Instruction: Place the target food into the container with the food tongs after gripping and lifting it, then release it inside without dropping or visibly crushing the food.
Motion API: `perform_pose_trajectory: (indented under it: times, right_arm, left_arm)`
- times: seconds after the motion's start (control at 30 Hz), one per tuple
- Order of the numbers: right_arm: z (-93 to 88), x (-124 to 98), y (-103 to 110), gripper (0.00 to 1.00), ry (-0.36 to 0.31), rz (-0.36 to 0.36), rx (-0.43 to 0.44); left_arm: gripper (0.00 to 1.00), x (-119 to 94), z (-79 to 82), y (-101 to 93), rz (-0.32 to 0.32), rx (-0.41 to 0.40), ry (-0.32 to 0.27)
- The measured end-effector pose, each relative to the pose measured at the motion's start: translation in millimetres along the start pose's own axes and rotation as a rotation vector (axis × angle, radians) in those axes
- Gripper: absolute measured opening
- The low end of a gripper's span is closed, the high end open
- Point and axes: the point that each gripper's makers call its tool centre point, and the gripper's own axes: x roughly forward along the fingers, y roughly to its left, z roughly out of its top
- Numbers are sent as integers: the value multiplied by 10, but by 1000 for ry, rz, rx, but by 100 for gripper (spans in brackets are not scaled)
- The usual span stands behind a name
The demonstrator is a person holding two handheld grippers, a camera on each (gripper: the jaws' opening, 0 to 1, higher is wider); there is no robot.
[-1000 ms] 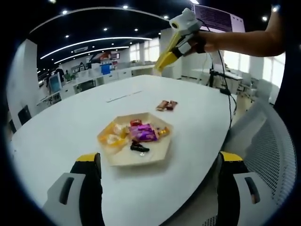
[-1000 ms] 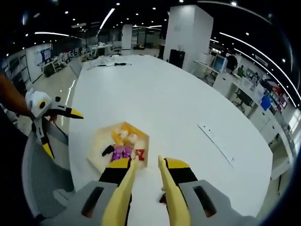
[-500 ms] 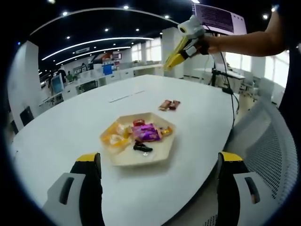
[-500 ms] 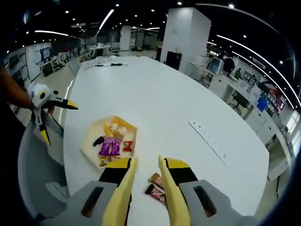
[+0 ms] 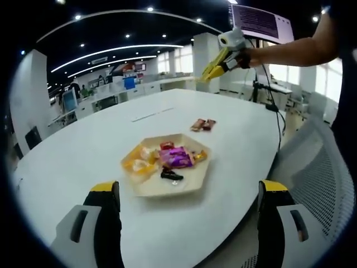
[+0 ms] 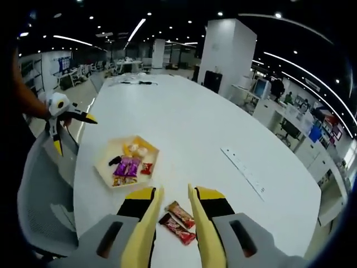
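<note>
Left gripper (image 5: 187, 192) is held low over the near edge of the white bench (image 5: 83, 151), jaws spread wide, nothing between them. Just ahead of it, between the jaws' lines, sits the hexagonal tray (image 5: 167, 188) holding wrapped sweets: a purple packet (image 5: 175, 157), yellow pieces (image 5: 136, 162), a small dark one (image 5: 170, 176). Beyond the tray, well apart from it, two brown-red snack bars (image 5: 202, 124) lie side by side on the bench. Right gripper (image 6: 174, 192) is raised above the bench, yellow jaws parted by a narrow gap and holding nothing; the two snack bars (image 6: 179, 222) lie on the bench below, seen through the gap. The tray (image 6: 103, 167) is ahead and to its left. A long white strip (image 6: 244, 171) lies ahead to its right. A mesh chair (image 6: 39, 195) stands at the bench edge.
</note>
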Motion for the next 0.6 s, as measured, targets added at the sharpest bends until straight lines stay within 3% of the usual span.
perform_pose_trajectory:
  times: [0.43,0.6]
  right_arm:
    - [-303,-25,-143,26,31,38,-37]
    - [-409,40,-141,26,52,86,-64]
  left_arm:
    - [99,17,-45,-39,-16,4,27]
    - [99,15,-36,-28,-8,1,24]
